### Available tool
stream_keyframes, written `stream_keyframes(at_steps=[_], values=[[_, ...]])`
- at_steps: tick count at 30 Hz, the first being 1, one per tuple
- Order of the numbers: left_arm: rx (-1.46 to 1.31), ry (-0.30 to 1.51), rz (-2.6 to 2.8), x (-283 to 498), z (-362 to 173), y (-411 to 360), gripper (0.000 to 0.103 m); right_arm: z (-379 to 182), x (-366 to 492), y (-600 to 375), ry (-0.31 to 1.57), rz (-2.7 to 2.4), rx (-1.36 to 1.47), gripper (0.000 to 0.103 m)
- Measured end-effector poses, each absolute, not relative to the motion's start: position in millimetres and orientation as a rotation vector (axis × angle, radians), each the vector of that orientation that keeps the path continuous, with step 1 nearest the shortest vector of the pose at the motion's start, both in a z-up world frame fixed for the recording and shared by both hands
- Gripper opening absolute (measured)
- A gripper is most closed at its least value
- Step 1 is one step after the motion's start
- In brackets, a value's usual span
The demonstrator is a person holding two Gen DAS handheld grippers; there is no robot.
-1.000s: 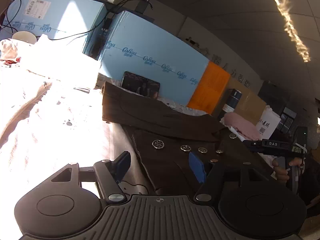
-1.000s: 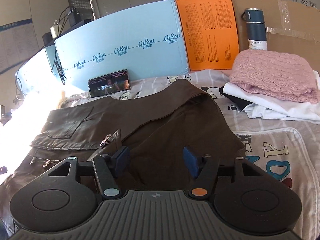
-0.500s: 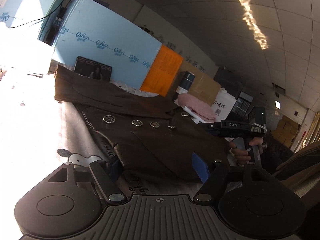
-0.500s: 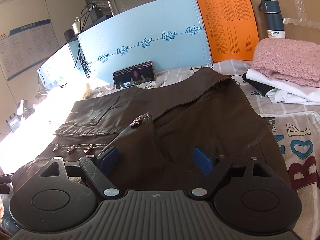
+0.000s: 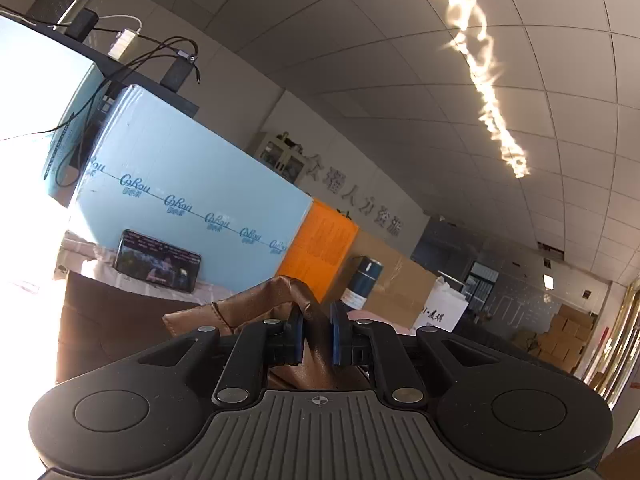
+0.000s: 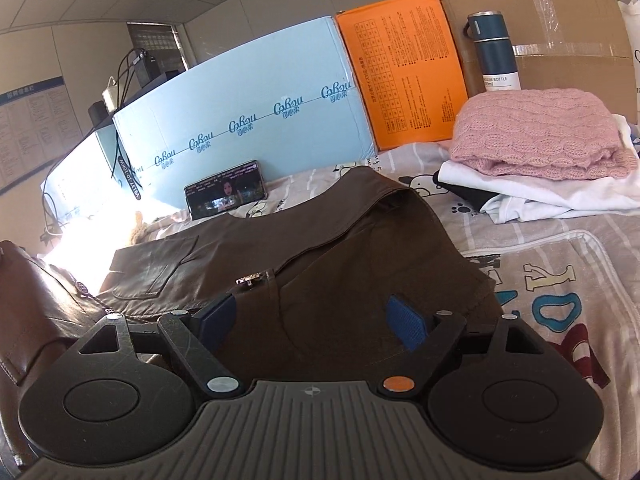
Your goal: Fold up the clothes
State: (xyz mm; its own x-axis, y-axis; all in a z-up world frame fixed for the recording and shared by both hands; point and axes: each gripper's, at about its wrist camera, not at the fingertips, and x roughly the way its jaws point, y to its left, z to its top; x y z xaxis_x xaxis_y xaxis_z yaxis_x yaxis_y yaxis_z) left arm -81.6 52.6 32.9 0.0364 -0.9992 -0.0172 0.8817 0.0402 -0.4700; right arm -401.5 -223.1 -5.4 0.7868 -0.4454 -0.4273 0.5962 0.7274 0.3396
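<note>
Look to the upper half of your left wrist view: a tiled ceiling [image 5: 400,60] carries a rippling streak of reflected sunlight [image 5: 484,76] running down to the right. At far left, glare washes everything out. Along the back, a pale blue panel [image 5: 192,200] stands beside an orange box [image 5: 324,240] and a cardboard box [image 5: 396,280]. Grey lettering [image 5: 352,204] sits on the wall above. At lower right you see stacked cartons [image 5: 560,328]. In your right wrist view, a printed bedsheet [image 6: 560,280] covers the surface.

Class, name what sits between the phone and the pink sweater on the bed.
In the right wrist view, the brown jacket's raised collar lies between phone and pink sweater.
</note>
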Motion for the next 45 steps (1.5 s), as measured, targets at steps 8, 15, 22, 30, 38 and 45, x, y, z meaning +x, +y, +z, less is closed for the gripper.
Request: stream_keyframes(at_steps=[8, 15, 22, 30, 38, 45], values=[[-0.352, 0.604, -1.393, -65, 13, 21, 0.012, 13, -431, -202, 0.213, -0.421, 0.448, 0.086], [-0.390, 0.682, -1.359, -54, 5, 9, 0.012, 20, -419, -120, 0.307, -0.077, 0.182, 0.099], [-0.391, 0.690, -1.354, -55, 5, 8, 0.012, 1, -395, -80, 0.504, -0.148, -0.081, 0.099], [-0.403, 0.664, -1.381, -54, 5, 24, 0.062, 6, -400, -117, 0.350, -0.232, 0.002, 0.098], [-0.227, 0.422, -1.560, -80, -4, 56, 0.091, 13, -405, -199, 0.176, -0.217, 0.502, 0.097], [-0.132, 0.432, -1.926, -113, -21, 82, 0.082, 20, -420, -189, 0.206, -0.027, 0.460, 0.096]])
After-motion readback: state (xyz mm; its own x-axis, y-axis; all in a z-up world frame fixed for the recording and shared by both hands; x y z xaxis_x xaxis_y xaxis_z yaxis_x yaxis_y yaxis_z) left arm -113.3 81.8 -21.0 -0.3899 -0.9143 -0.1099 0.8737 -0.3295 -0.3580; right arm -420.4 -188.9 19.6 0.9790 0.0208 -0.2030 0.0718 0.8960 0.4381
